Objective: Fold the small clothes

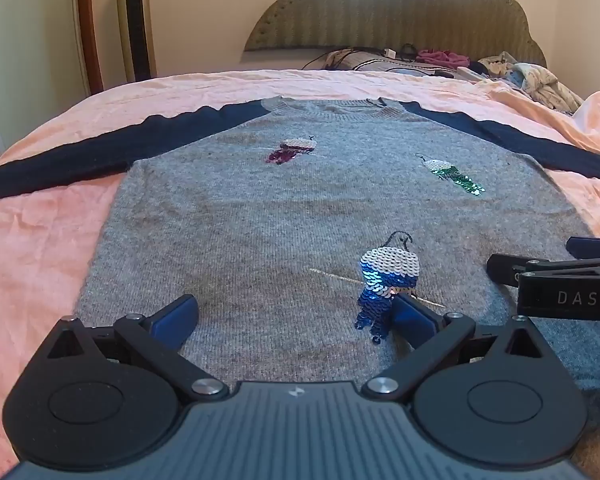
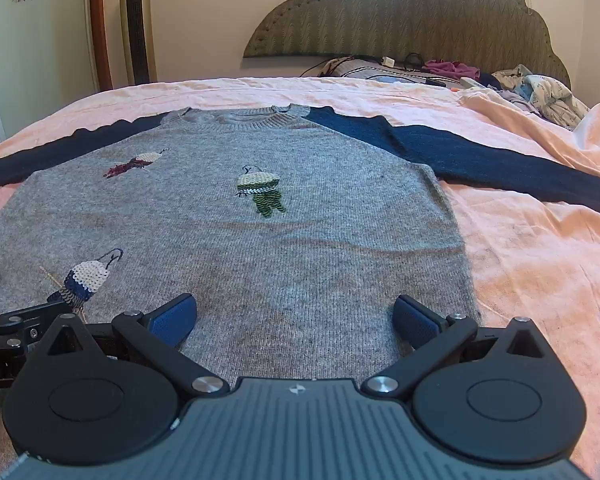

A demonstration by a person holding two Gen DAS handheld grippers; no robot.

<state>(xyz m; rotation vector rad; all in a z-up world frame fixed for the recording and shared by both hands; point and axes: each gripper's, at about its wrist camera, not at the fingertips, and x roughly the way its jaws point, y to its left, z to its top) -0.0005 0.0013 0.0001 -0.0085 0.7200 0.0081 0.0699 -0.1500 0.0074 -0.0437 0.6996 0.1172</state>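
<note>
A: Grey knit sweater (image 1: pixel 260 208) with navy sleeves, spread flat and face up on the pink bedspread (image 1: pixel 40 232), neckline toward the headboard (image 1: pixel 396 8).

B: Sleeves?

A: Both stretched out sideways: left sleeve (image 1: pixel 80 156) running to the frame edge, right sleeve (image 2: pixel 500 164) angled across the bedspread.

B: Decoration on the front?

A: Three sequin birds: a maroon one (image 1: pixel 292 150) near the collar, a green one (image 2: pixel 262 192) mid-chest, a blue one (image 1: pixel 384 280) lower down, close to the hem.

B: And the grippers?

A: Left gripper (image 1: pixel 296 316) hovering over the lower part of the sweater, tilted downward, jaws spread wide, nothing between them but bare knit. One blue pad (image 1: pixel 410 314) just beside the blue bird's tail. Right gripper (image 2: pixel 296 316) likewise over the hem area nearer the sweater's right edge, jaws fully apart, holding nothing.

B: Close together?

A: Side by side; each showing at the edge of the other's view.

B: Beyond the sweater?

A: Pile of loose clothes (image 2: pixel 548 92) and cables by the headboard, a tall tower fan (image 2: pixel 138 24) against the wall on the left.
</note>
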